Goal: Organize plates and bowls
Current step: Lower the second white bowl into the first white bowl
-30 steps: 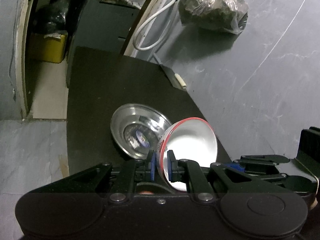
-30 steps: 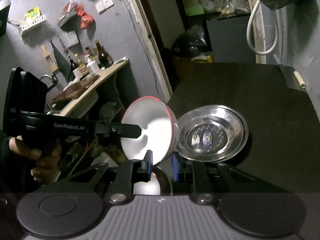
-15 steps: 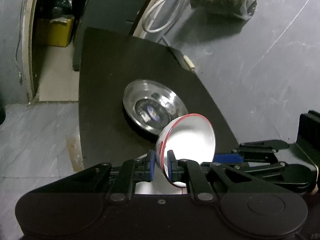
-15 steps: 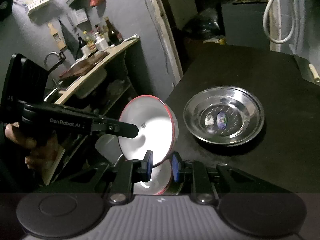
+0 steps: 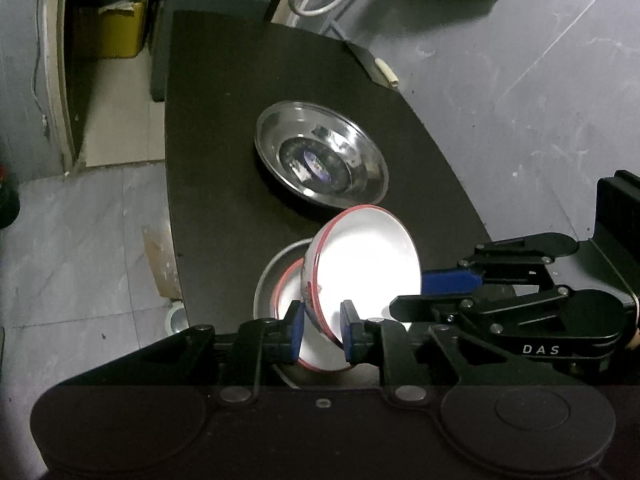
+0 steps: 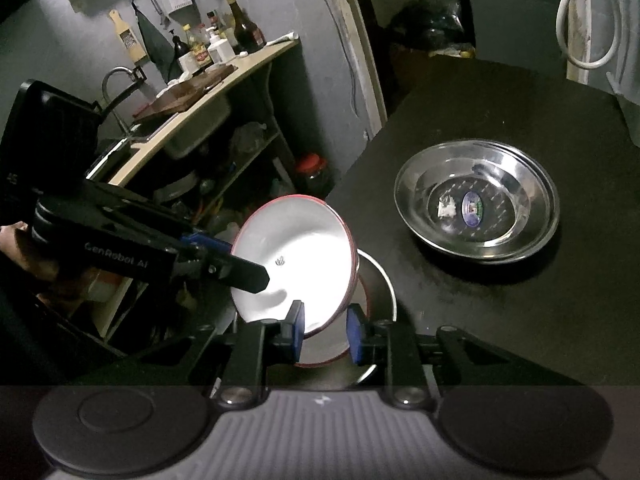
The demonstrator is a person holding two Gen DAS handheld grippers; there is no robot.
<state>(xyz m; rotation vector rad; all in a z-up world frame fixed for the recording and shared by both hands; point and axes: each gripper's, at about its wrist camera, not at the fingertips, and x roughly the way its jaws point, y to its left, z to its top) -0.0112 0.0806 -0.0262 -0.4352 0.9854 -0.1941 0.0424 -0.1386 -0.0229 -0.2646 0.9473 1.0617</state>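
A white bowl with a red rim (image 5: 360, 256) (image 6: 292, 256) is held tilted above the black table. My left gripper (image 5: 322, 330) is shut on its rim. My right gripper (image 6: 326, 334) is shut on the opposite side of the rim. Right below the held bowl, a second red-rimmed white bowl (image 5: 288, 296) sits inside a steel plate (image 5: 266, 276) near the table's front edge; in the right wrist view this plate (image 6: 380, 276) peeks out beside the held bowl. A steel bowl (image 5: 320, 156) (image 6: 476, 204) stands farther back on the table.
The black table (image 5: 216, 160) (image 6: 500, 112) ends at a grey wall on the right. A white-handled tool (image 5: 386, 72) lies at the table's far edge. A kitchen counter with bottles (image 6: 208, 52) and shelves stands to the left, past the table edge.
Both grippers have carried the red-rimmed bowl back from the steel bowl towards the table's front. The second bowl and steel plate have come into view beneath it.
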